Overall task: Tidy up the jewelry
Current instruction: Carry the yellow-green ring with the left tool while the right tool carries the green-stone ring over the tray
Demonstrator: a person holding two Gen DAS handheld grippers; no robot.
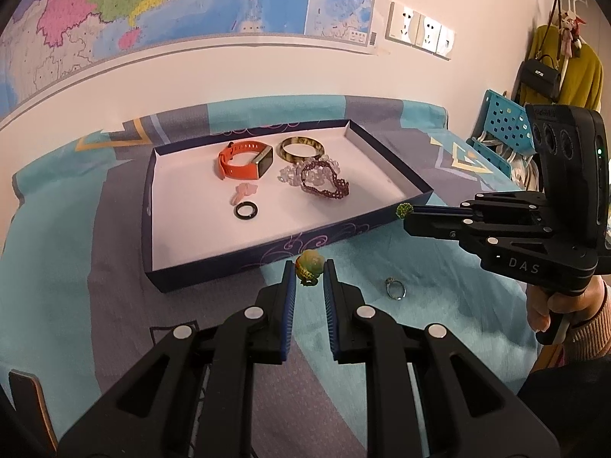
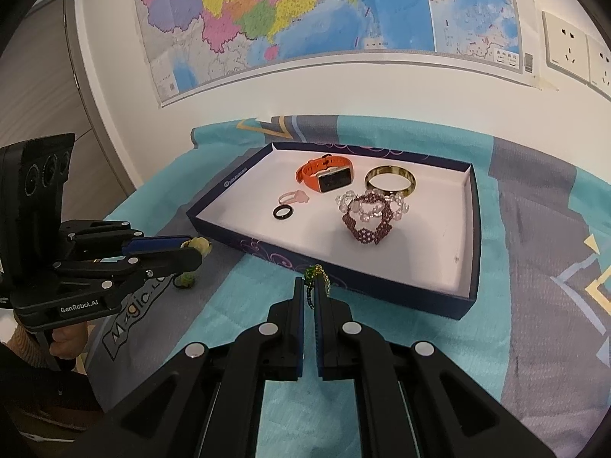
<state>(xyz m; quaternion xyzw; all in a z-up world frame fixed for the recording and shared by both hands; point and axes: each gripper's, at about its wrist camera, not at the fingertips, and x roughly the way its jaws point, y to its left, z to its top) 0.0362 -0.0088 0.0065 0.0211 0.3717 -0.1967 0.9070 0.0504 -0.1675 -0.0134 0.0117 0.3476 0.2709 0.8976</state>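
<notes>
Backdrop: map [image 2: 305,19] on white wall; wall sockets [image 1: 420,28] to its right.
Surface: tabletop [image 2: 534,267] under teal-and-grey cloth.
Tray [image 1: 267,255]: shallow dark-blue box, white inside; long axis runs left-right in the left wrist view, near wall just ahead of the left fingers.
Tray contents: orange watch [image 1: 244,160] lying on its side, face toward the bangle [image 1: 301,147]; clear bead bracelet [image 2: 397,206] overlapped by purple bead bracelet [image 1: 324,183]; pink ring [image 2: 294,196] just beside black ring [image 1: 246,210].
Outside tray: silver ring [image 1: 395,288] on cloth, near the tray's front wall.
Left hand-held gripper [image 1: 309,271]: jaws part-way spread, a yellow-green charm [image 1: 308,265] between the tips; contact on both pads cannot be confirmed.
Right hand-held gripper [image 2: 309,290]: jaws nearly together, pinching a green beaded piece [image 2: 317,273] with a fine chain; tips over the tray's front wall, pointing at the tray.
</notes>
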